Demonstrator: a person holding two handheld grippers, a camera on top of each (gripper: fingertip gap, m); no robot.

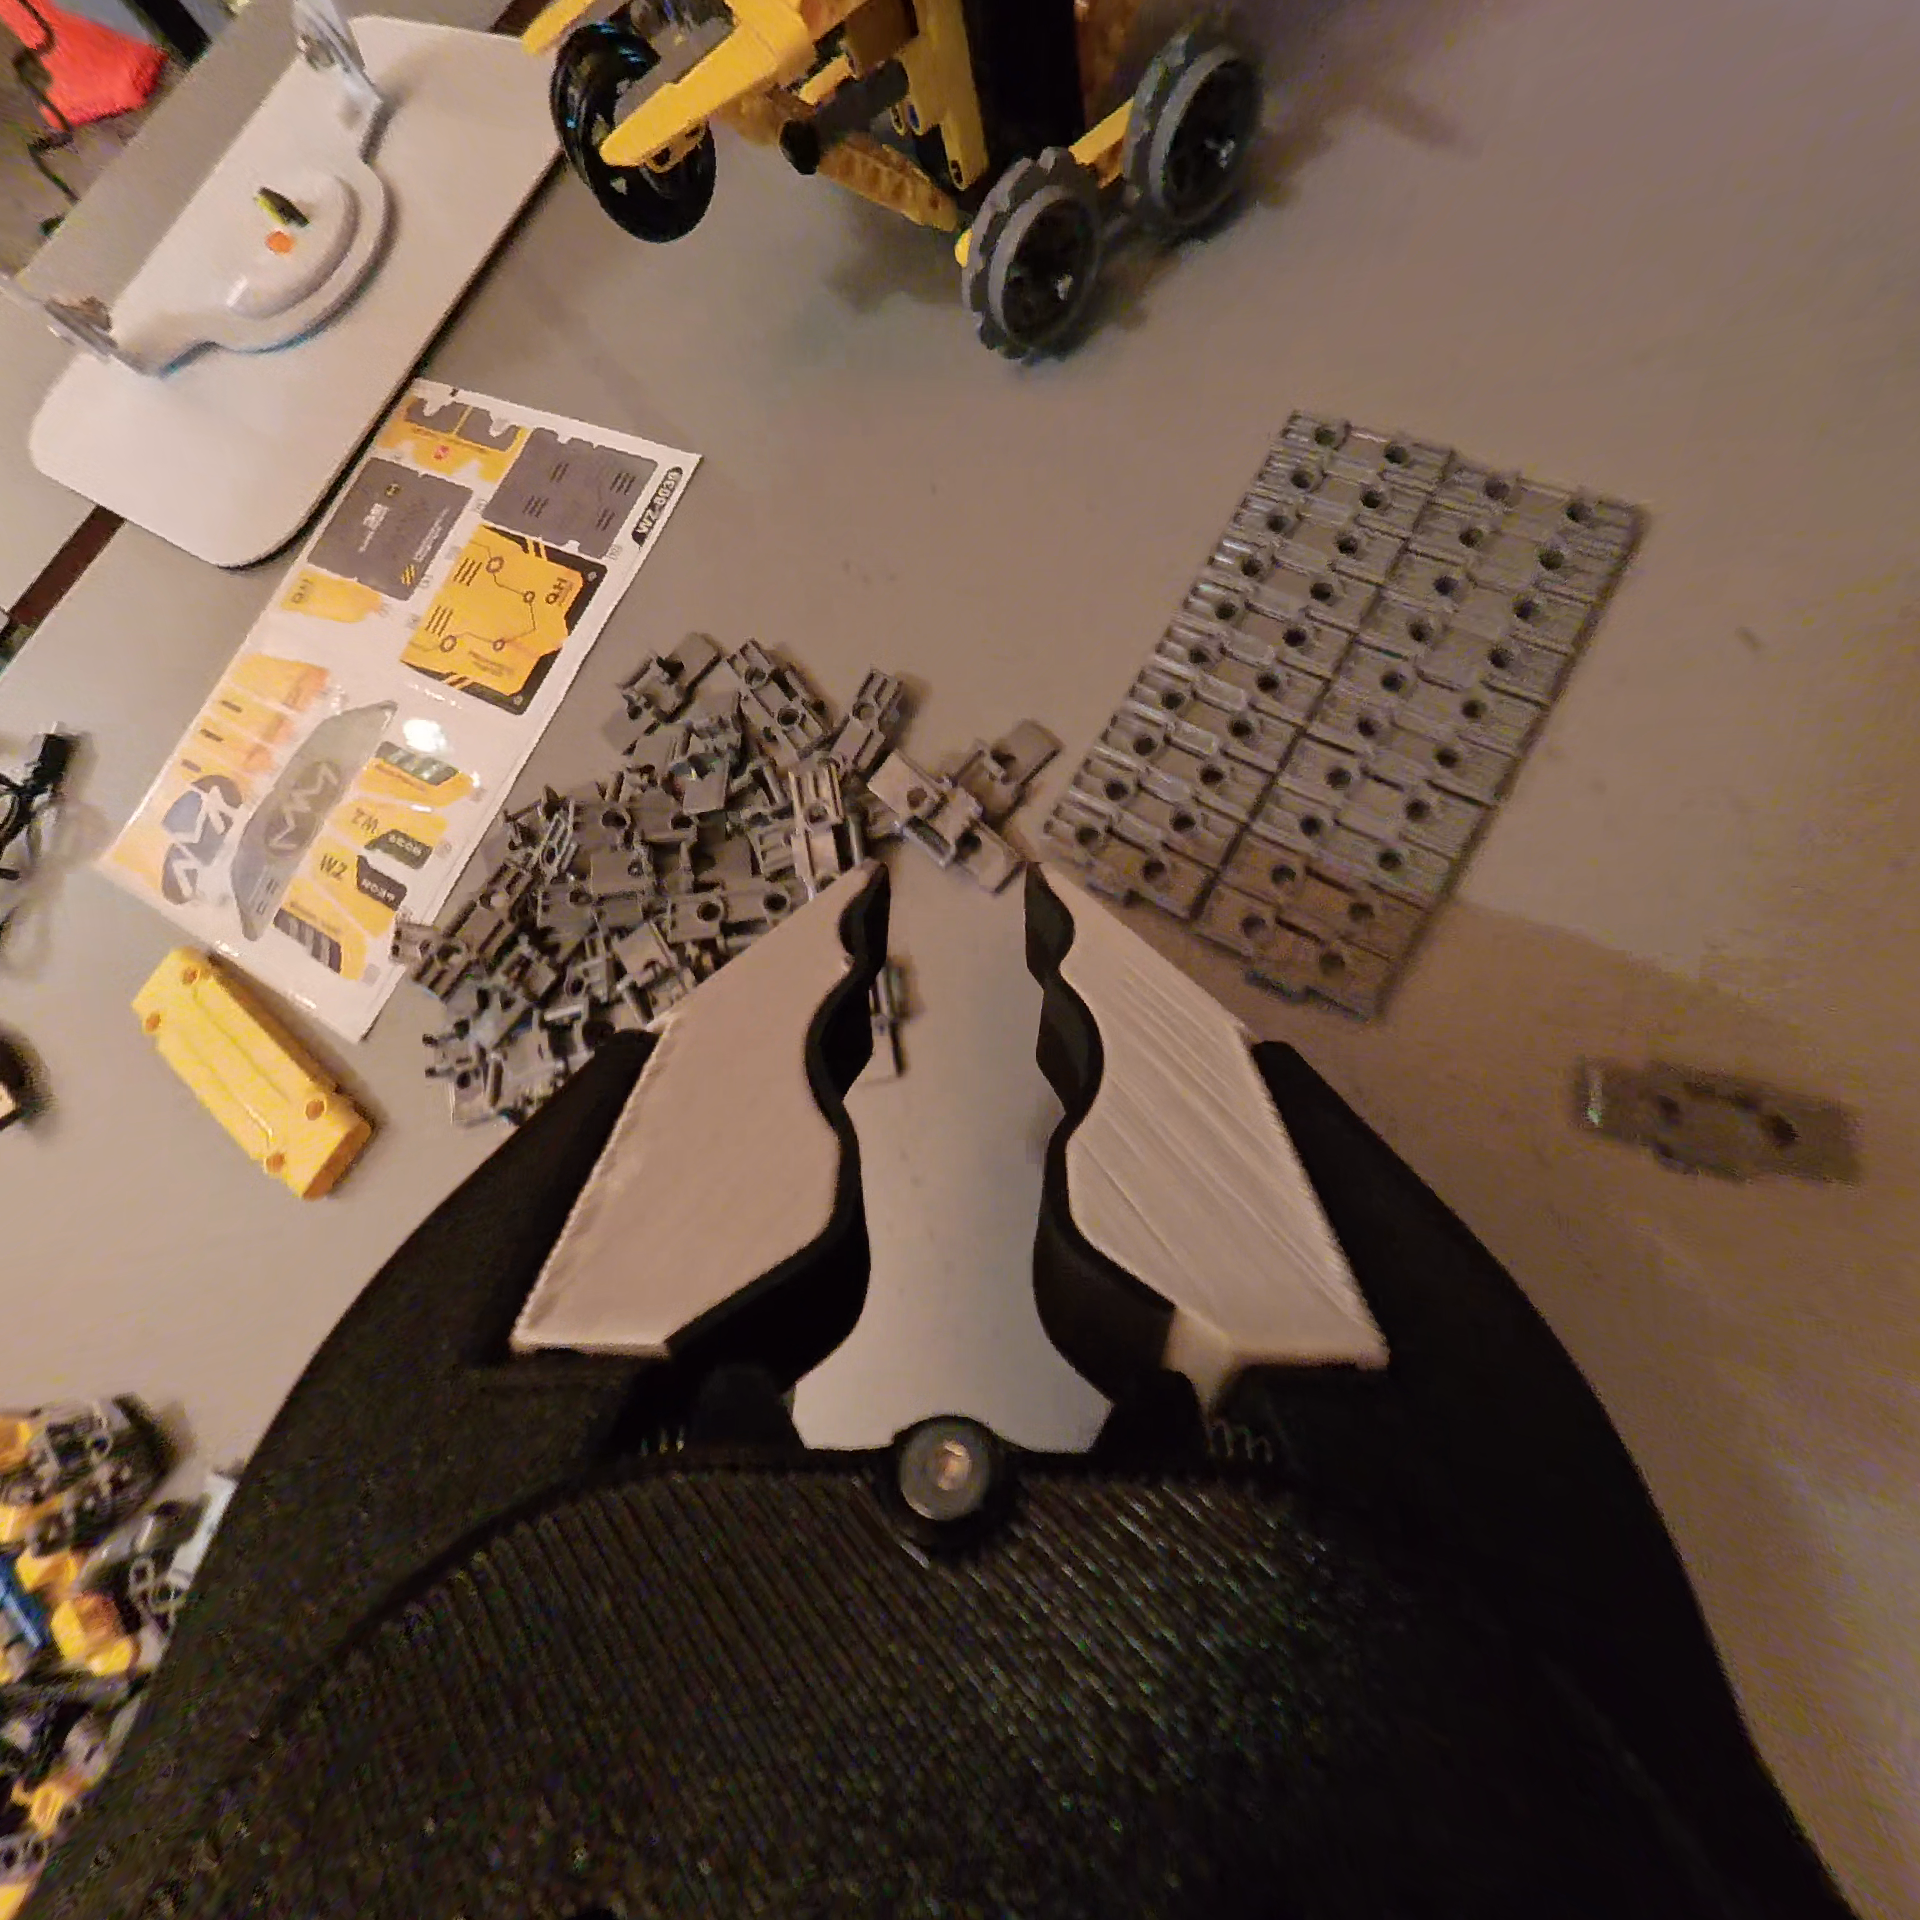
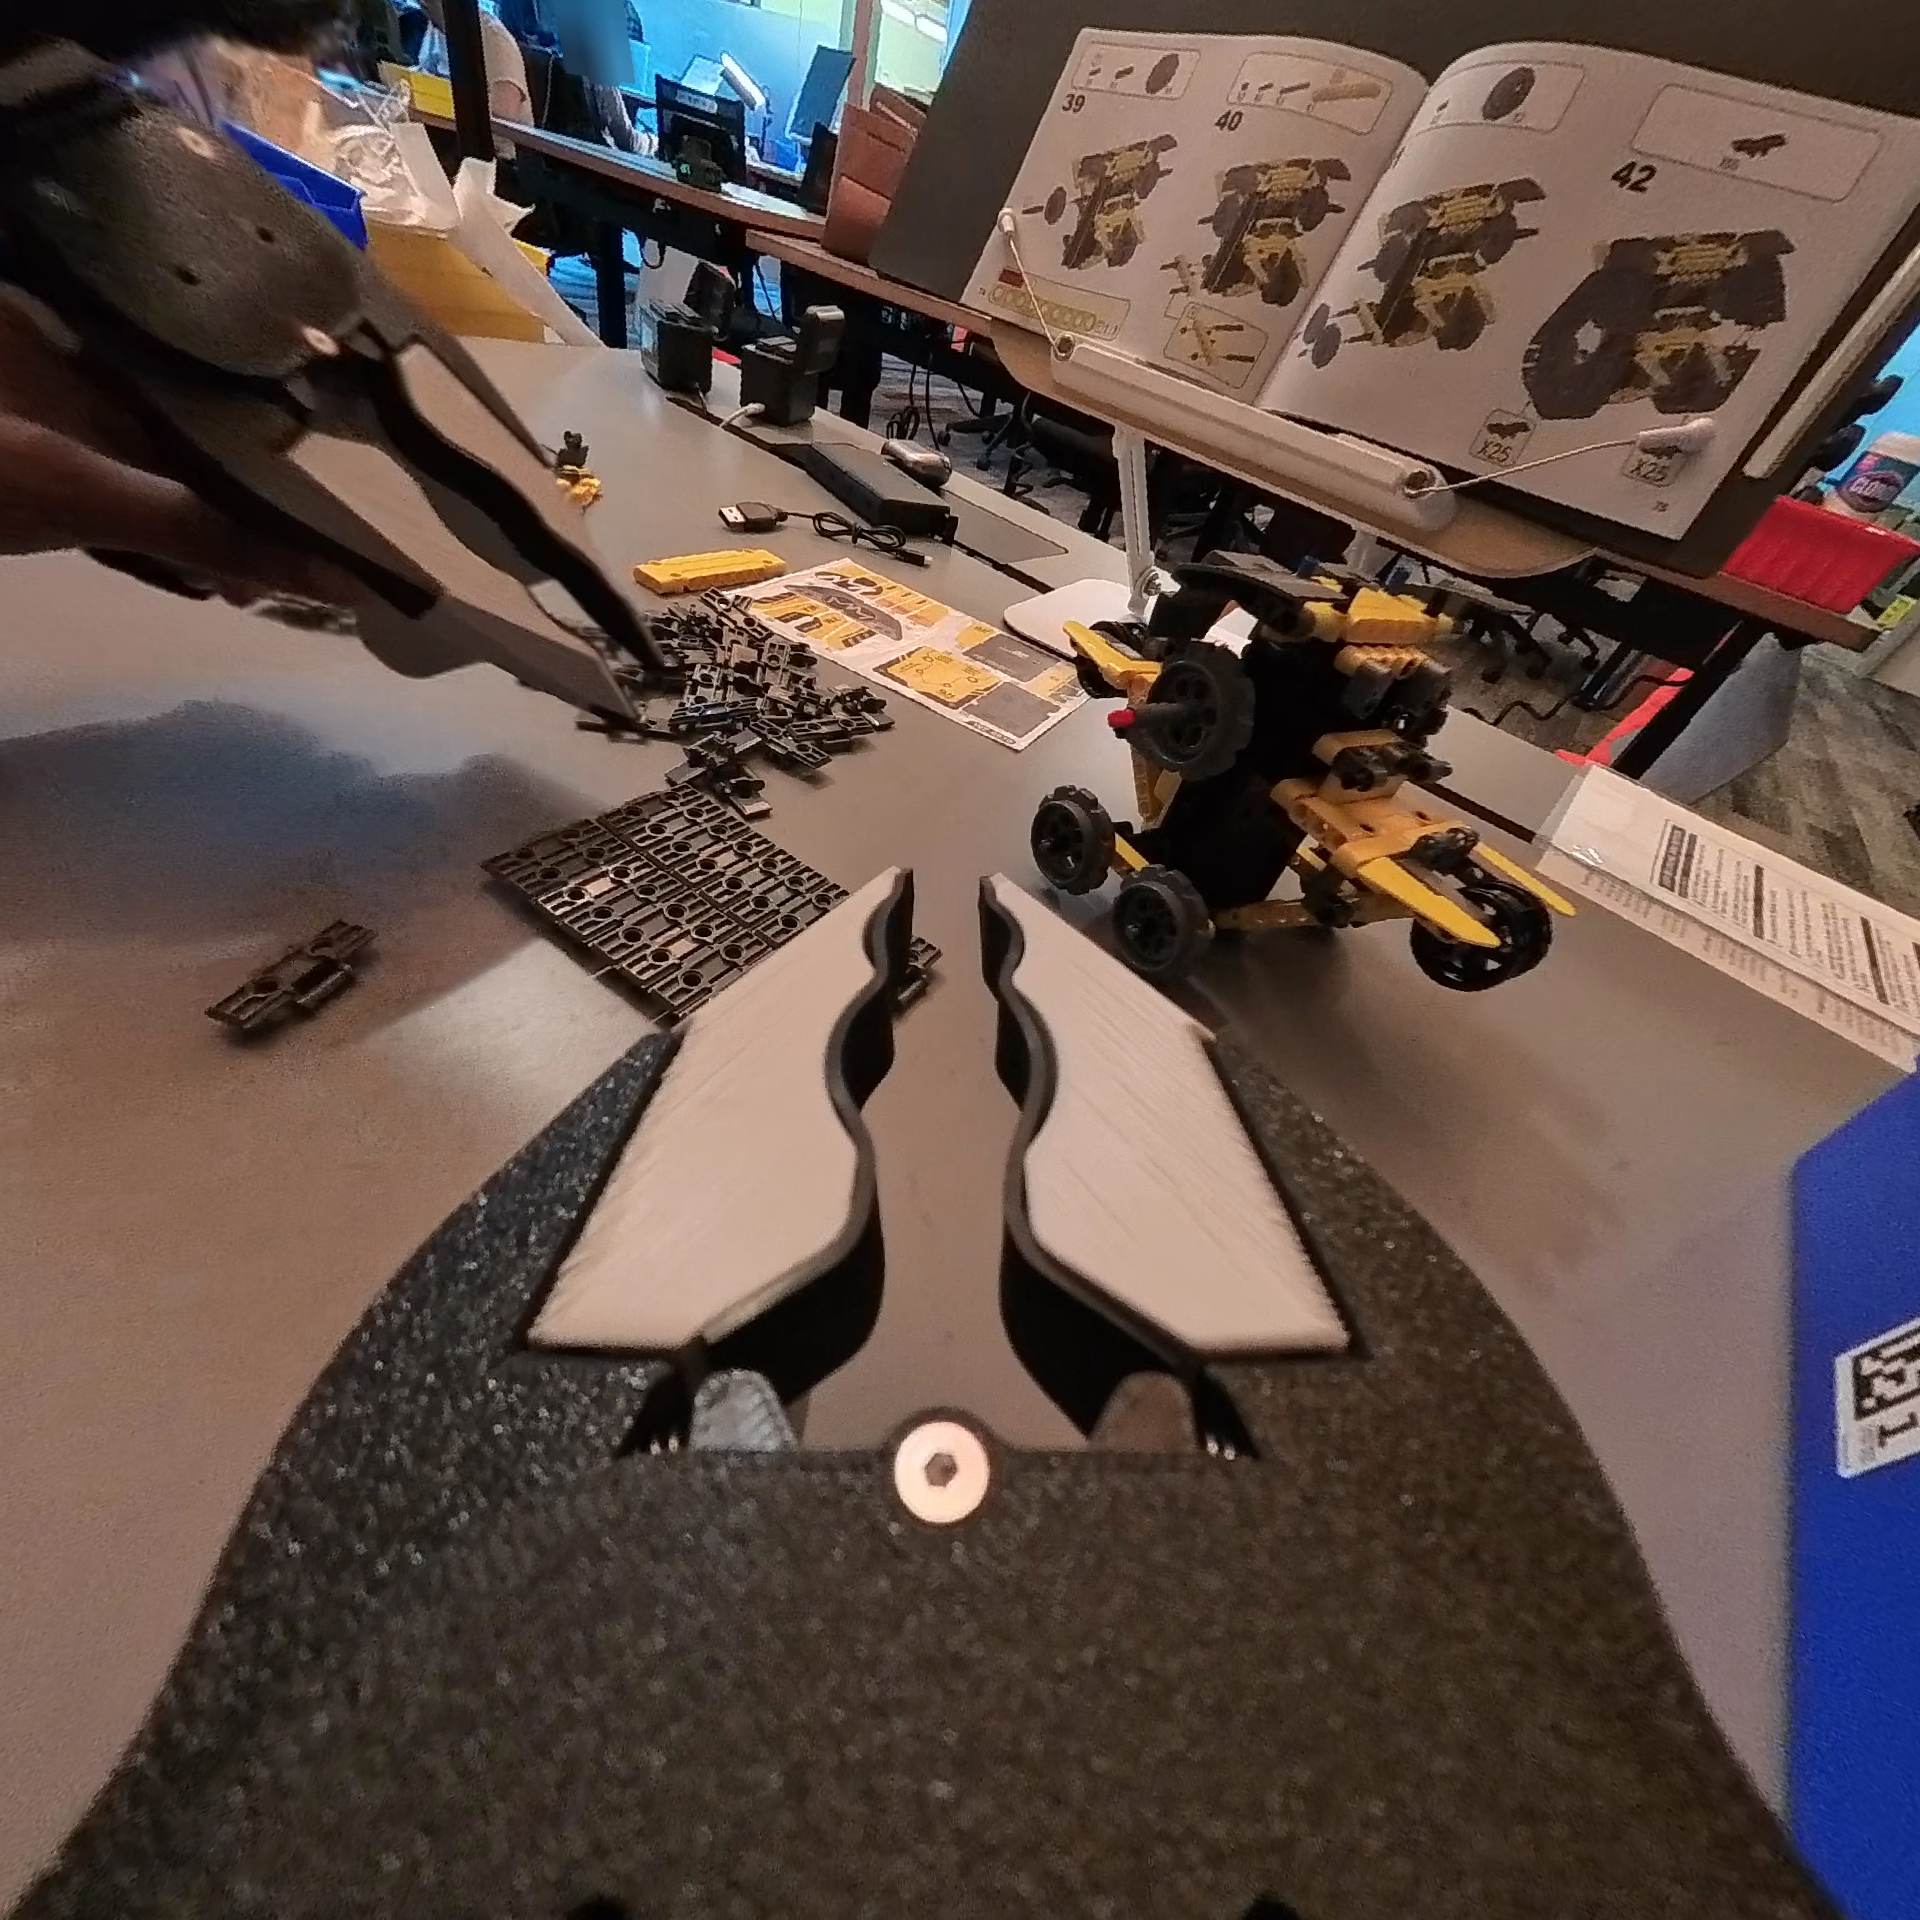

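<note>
My left gripper (image 1: 954, 878) is open, its tips low at the near right edge of a loose pile of grey track links (image 1: 665, 862). One small link (image 1: 890, 1013) shows between its fingers, close to the left one. The right wrist view also shows this gripper (image 2: 636, 686), tips down in the pile (image 2: 758, 686). My right gripper (image 2: 945, 883) is open and empty, above the table, its left finger over the near corner of a flat mat of joined links (image 2: 665, 904). The mat (image 1: 1351, 707) lies right of the pile.
A yellow and black wheeled model (image 2: 1299, 790) stands right of the mat. A short joined strip of links (image 2: 291, 982) lies apart. A sticker sheet (image 1: 416, 675), a yellow panel (image 1: 249, 1070), a booklet on a stand (image 2: 1455, 239) and a blue box (image 2: 1860, 1455) are around. The grippers' ends are close to 20 cm from one another. The yellow panel (image 1: 249, 1070) lies some 20 cm from my left tips, 40 cm from my right tips.
</note>
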